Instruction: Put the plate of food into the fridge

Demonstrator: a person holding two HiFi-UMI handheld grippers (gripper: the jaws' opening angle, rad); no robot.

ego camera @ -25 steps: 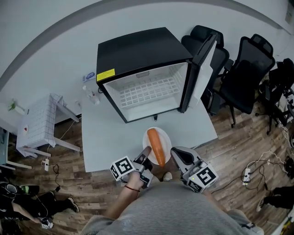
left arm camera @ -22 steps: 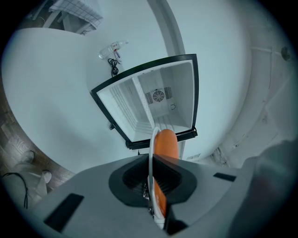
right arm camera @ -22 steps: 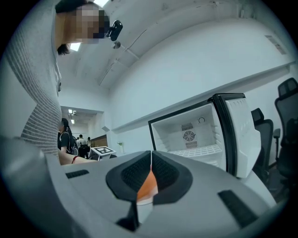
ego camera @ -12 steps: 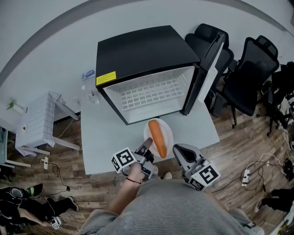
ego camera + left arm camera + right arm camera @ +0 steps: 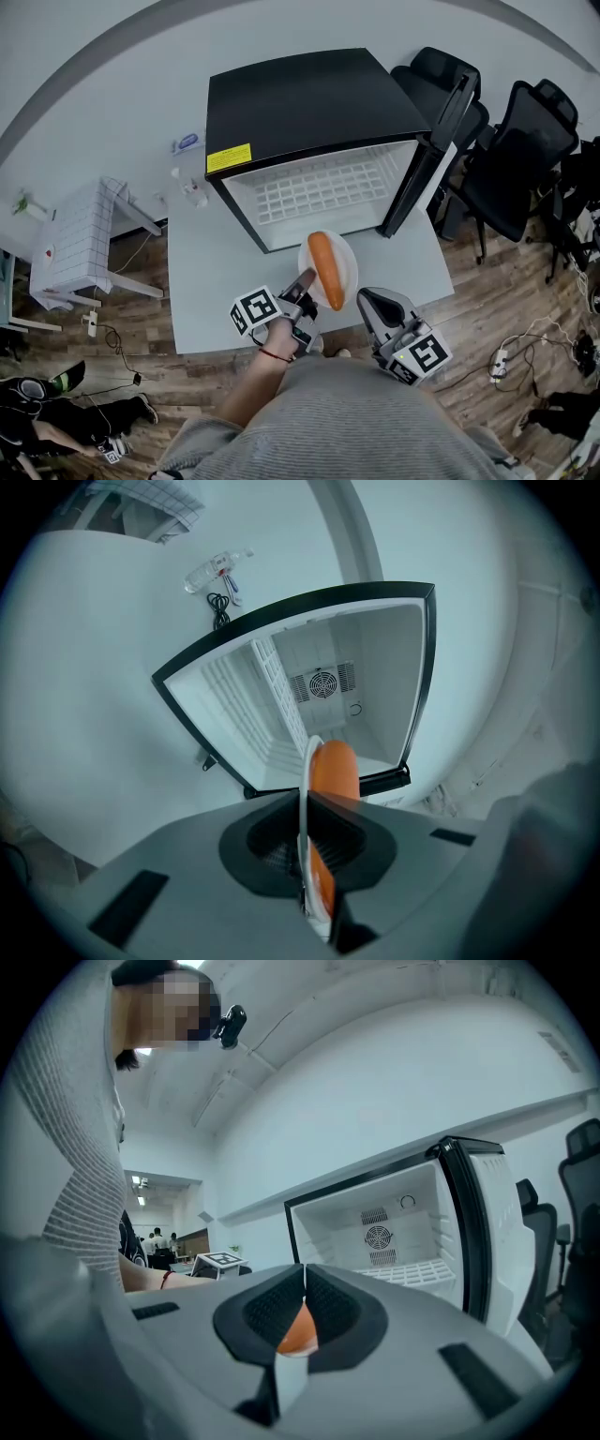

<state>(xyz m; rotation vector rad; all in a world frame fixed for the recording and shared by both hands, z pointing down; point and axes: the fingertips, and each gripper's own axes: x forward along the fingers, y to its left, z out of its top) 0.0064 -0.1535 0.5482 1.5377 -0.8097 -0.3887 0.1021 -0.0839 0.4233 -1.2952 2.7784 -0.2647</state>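
**Plate held before the open fridge**

The plate (image 5: 349, 262), bearing one long orange piece of food (image 5: 325, 269) (a carrot, by the look of it), is held over the table (image 5: 216, 281), just in front of the open fridge (image 5: 309, 94) and not yet inside it. Its near-left rim is pinched between the almost closed jaws of the left gripper (image 5: 306, 279), and its near-right rim by the right gripper (image 5: 364, 298), likewise closed on it. Two opposed grips are judged to be used so that the plate stays flat and the food is not rolled off before the wire shelf (image 5: 323, 192) is reached.
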